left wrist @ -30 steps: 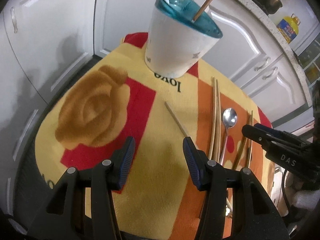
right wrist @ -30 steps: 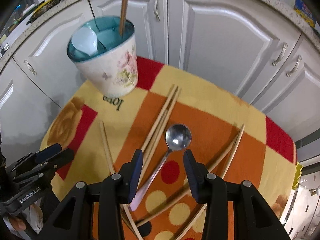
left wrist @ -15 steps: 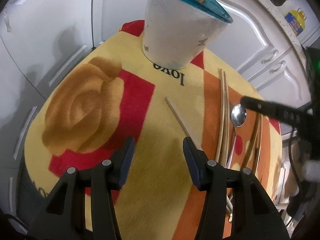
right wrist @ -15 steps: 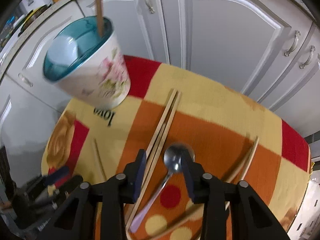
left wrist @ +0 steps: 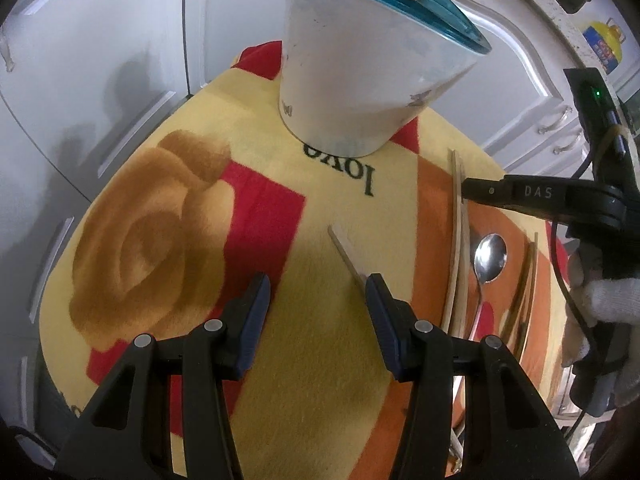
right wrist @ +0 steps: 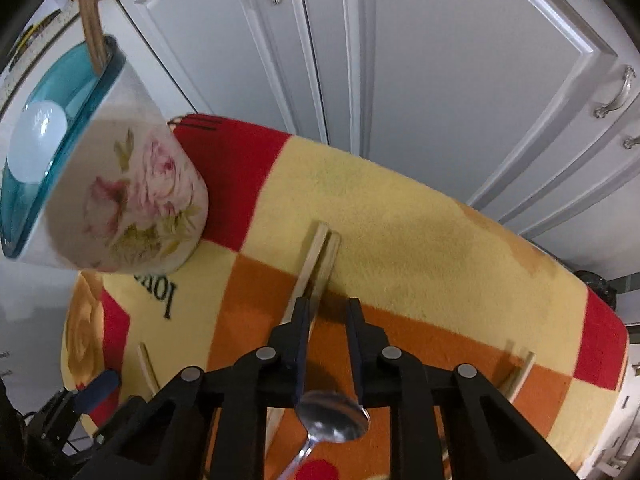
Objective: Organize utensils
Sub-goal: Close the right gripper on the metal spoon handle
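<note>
Since a second ago the right gripper (right wrist: 327, 312) has dropped low over the cloth and pushed forward, so the metal spoon (right wrist: 333, 424) that lay ahead of its tips now sits back beneath its fingers, and its tips reach the pair of chopsticks (right wrist: 320, 256) instead; the left gripper (left wrist: 318, 300) has also eased closer to the cup. That pair lies side by side on the orange and yellow cloth (right wrist: 420, 216), just to the right of the floral cup (right wrist: 132, 200), its far ends pointing toward the cabinet doors (right wrist: 440, 60). The right jaws stand partly apart, with the left finger touching or lying over the near part of the pair and nothing yet clamped between them, which reads as lining up a pinch on the sticks rather than the spoon. From the left wrist view the same gripper's dark tip meets the pair to the right of the cup, with the spoon just nearer the viewer than that tip. The cup stands upright at the cloth's far edge with one wooden stick (right wrist: 90, 20) and a white spoon bowl (right wrist: 38, 146) already inside, so it seems to be the collecting place. A single loose chopstick (left wrist: 346, 252) lies in front of the cup, its near end beside the left gripper's right finger; those jaws are wide apart and empty, held low, probably waiting for that stick. Another pair of chopsticks (left wrist: 526, 292) lies farthest right of the cup.
</note>
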Available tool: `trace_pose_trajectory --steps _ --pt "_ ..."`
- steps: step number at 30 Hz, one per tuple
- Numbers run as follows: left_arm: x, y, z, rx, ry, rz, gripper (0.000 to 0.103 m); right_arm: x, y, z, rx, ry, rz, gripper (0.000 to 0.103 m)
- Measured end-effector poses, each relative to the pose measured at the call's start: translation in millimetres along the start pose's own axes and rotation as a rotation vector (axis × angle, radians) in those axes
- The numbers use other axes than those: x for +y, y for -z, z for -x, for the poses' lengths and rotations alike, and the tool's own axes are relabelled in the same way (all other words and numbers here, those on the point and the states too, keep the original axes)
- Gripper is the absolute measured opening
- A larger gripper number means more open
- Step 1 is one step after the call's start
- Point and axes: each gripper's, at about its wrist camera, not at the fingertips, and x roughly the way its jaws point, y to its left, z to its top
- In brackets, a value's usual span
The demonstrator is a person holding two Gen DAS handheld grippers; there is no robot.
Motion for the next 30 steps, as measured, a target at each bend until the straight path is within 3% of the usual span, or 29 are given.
trace_pose_trajectory --steps 4,7,11,21,30 --pt "-2 -4 -3 0.002 0.001 -0.002 0.049 3 -3 1 0.009 -0.009 0.022 0.01" --pt "-1 -5 -3 0.005 0.007 0.004 0.049 8 -3 4 0.019 0.035 0.069 0.009" --pt "-2 -4 -3 0.002 0.001 0.0 0.049 2 -6 10 0.004 -0.023 0.034 0.009" --pt "4 -5 -1 0.015 0.025 0.024 0.049 -2 -18 12 0.022 -0.002 -0.019 0.009" --pt "4 -7 -1 0.034 0.031 0.028 0.049 -13 -25 -2 0.026 -0.054 -0.02 0.008"
